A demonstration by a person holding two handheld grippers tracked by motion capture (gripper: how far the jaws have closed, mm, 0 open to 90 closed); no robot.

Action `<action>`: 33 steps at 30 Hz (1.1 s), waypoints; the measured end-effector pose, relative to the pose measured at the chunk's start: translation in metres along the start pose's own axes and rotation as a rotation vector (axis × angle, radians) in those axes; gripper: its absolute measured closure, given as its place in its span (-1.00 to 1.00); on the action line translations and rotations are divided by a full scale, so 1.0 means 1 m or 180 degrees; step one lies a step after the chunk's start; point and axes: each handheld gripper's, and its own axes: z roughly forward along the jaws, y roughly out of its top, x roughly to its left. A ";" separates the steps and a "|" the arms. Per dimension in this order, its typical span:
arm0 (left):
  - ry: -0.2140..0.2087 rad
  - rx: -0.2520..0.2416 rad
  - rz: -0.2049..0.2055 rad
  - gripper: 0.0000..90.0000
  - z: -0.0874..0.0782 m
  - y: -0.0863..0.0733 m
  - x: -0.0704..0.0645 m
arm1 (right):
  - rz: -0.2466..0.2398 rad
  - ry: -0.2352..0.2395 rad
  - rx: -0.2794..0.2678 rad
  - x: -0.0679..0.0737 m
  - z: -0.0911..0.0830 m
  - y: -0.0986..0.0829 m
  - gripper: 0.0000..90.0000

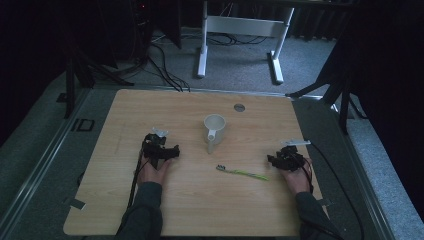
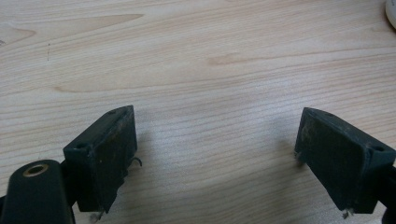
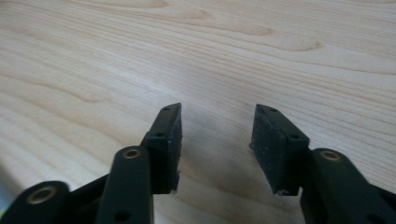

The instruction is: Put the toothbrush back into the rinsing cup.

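While both hands rest on the wooden table [image 1: 150,210], the left gripper [image 1: 161,150] sits left of the white mug [image 1: 214,127] and the right gripper [image 1: 286,159] sits near the right edge, with a grey round insert [image 1: 239,107] beyond the mug and bare wood between each gripper and the things ahead of it. Left jaws stand spread wide over bare wood in the left gripper view, right jaws spread less far in the right gripper view, nothing between either pair. Toothbrush [image 1: 242,173] lies flat between the grippers, nearer the right one, just below the mug: thin green-yellow handle, darker head pointing left, untouched.
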 end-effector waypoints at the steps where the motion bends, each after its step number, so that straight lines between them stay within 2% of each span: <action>1: 0.0000 0.0000 0.0000 -0.70 0.000 0.000 0.000 | -0.0022 0.0026 0.0001 0.000 -0.001 0.000 0.22; 7: 0.0000 0.0000 0.0001 -0.70 0.000 0.000 0.000 | -0.0254 0.0126 0.0091 0.005 -0.006 0.005 0.34; 13: 0.0000 0.0001 0.0001 -0.70 0.000 0.000 0.000 | -0.0596 0.0186 0.0280 0.012 -0.012 0.018 0.38; 22: 0.0002 0.0003 0.0003 -0.70 0.000 0.000 0.000 | -0.0959 0.0319 0.0459 0.024 -0.014 0.034 0.40; 33: 0.0002 0.0003 0.0002 -0.70 0.000 0.000 0.000 | -0.1181 0.0433 0.0688 0.039 -0.010 0.049 0.45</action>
